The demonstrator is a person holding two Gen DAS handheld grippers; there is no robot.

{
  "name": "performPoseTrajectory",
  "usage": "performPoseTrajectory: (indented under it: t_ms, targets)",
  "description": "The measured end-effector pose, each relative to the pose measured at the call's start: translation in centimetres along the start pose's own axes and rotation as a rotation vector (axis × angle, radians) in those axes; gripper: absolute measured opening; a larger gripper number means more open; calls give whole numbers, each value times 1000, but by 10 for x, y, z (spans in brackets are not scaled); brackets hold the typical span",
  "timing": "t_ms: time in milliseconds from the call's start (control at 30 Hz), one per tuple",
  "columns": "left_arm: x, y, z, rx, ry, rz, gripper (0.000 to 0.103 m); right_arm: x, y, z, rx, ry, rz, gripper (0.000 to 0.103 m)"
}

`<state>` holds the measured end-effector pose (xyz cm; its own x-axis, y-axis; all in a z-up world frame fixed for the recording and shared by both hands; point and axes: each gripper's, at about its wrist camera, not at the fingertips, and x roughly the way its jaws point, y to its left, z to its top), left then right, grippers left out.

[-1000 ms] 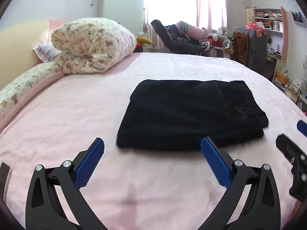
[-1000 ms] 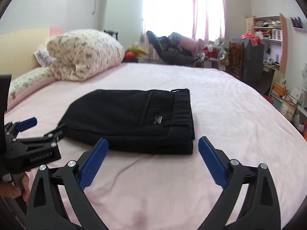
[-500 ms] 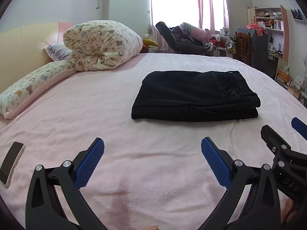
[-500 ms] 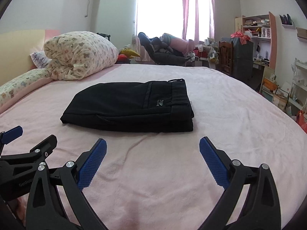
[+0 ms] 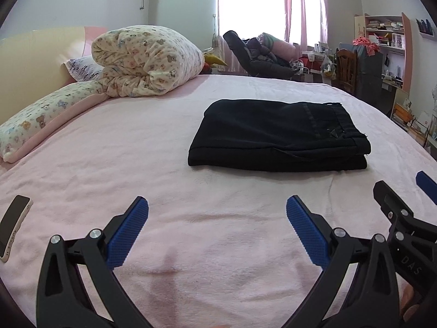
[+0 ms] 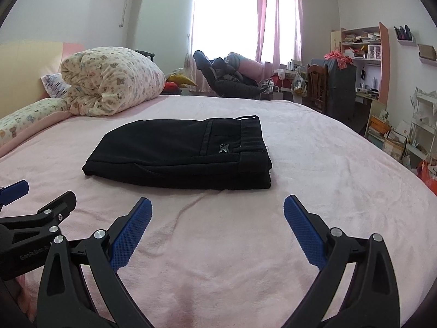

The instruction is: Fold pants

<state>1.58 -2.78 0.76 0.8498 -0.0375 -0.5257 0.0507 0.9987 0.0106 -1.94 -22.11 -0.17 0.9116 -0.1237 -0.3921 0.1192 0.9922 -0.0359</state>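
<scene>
Both claws [image 5: 217, 213] [image 6: 217, 213] pulled back, spread empty; black pants [image 5: 278, 134] folded, flat rectangle.

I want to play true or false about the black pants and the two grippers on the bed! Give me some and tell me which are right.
1. The black pants lie folded in a flat stack on the pink bed. True.
2. The left gripper is squeezing the pants. False: it is open, holding nothing, apart from the pants.
3. The right gripper is open and holds nothing. True.
4. A phone lies on top of the pants. False: it lies on the bed, far off to the left.
5. A rolled teddy-print quilt sits by the headboard. True.
</scene>
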Motion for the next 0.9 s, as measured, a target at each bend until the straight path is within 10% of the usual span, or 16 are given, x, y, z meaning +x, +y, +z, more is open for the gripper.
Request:
performPoseTrajectory:
  t_ms: [900]
  targets:
    - [5, -4, 0, 39, 22, 24, 101, 1, 0, 1, 13, 3, 2, 100]
